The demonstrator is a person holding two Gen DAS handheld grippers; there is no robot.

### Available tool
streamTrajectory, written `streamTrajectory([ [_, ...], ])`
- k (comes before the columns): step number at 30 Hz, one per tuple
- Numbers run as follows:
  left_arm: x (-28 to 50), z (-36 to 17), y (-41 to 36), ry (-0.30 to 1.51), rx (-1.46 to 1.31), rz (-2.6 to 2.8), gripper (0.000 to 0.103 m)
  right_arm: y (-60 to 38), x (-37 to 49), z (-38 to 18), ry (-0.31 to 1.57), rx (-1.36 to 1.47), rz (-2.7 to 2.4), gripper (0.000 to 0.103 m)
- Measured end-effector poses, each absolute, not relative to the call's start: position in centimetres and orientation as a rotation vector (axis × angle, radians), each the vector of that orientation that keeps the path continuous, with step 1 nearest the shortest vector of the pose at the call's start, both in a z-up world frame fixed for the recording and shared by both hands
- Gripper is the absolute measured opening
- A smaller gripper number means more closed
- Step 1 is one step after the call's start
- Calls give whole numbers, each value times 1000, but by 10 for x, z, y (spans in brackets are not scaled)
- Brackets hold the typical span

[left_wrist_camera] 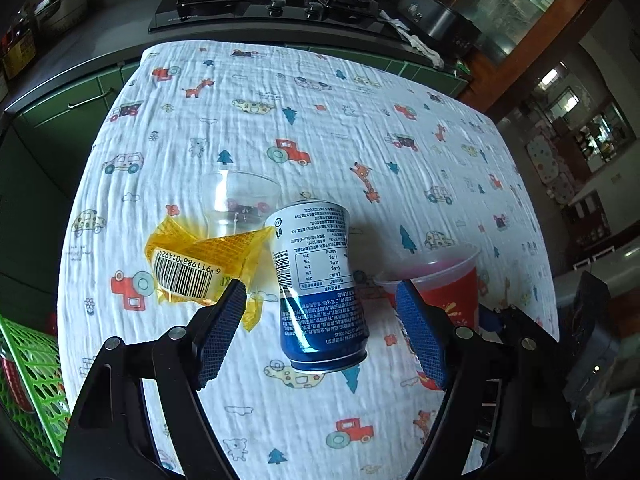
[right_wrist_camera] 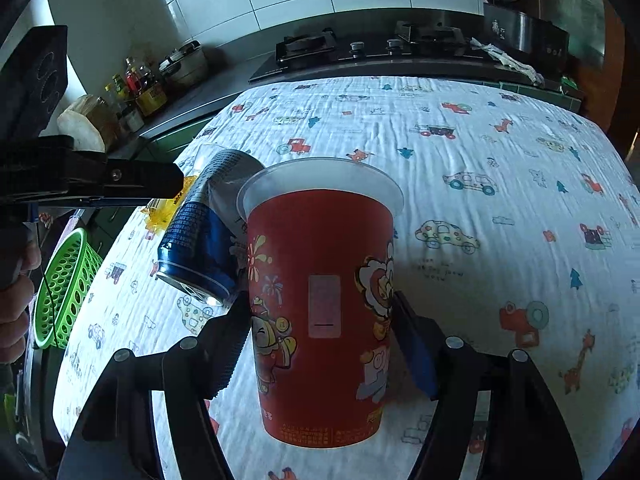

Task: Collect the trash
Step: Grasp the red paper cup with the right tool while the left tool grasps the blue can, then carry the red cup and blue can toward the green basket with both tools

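Left wrist view: left gripper [left_wrist_camera: 320, 320] spread wide, holding nothing, poised over the dented blue can [left_wrist_camera: 316, 284], which lies tipped on the printed tablecloth [left_wrist_camera: 360, 80] with its base toward the camera and body between the two blue pads, neither pad touching. Yellow wrapper [left_wrist_camera: 200, 264] just beside the left pad, partly under the can; clear plastic cup [left_wrist_camera: 238, 204] behind it; red cup [left_wrist_camera: 448, 284] close off the right pad. Green basket [left_wrist_camera: 28, 368] at lower left, off the table edge. Risk noted: closing from here could catch the wrapper edge with the can, or the right pad could knock the neighbouring cup; a dented, rounded can likely to roll or squirt out under an off-centre squeeze. Pose: angled down and forward, fingers straddling the can lengthwise. Right wrist view: right gripper [right_wrist_camera: 320, 344] closed narrow on the red cup [right_wrist_camera: 320, 300], both pads pressed to its wall at mid-height, cup upright, base apparently clear of the cloth. Blue can [right_wrist_camera: 200, 236] leaning against the cup's left side; left gripper's finger [right_wrist_camera: 120, 180] above it. Green basket [right_wrist_camera: 64, 288] at far left. Risk noted: thin cup wall may buckle under the grip; any shift of the cup could disturb the leaning can. Pose: level, approaching from the near edge.
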State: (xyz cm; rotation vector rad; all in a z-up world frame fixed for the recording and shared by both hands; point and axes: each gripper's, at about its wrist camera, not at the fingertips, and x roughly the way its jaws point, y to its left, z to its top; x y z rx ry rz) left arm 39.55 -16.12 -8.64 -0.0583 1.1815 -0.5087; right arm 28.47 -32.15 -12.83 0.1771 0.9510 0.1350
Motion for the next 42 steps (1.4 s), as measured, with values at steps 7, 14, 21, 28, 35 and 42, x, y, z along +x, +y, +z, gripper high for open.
streamTrajectory([
  [7,405,-99,-165,1219,-57,-473,76,-336,267,-120,926,189,115,67],
  [14,415,-114,-166,1260,-72,-454,76,-342,255,-118,921,204,102,67],
  [21,418,-120,-175,1266,-43,-449,76,-341,248,-118,926,203,98,67],
  [28,415,-123,-189,1248,27,-432,70,-340,242,-118,929,205,94,67],
  [35,406,-123,-192,1240,54,-445,50,-342,233,-114,923,209,88,67],
  [42,384,-104,-190,1190,62,-465,49,-334,222,-110,913,206,103,67],
])
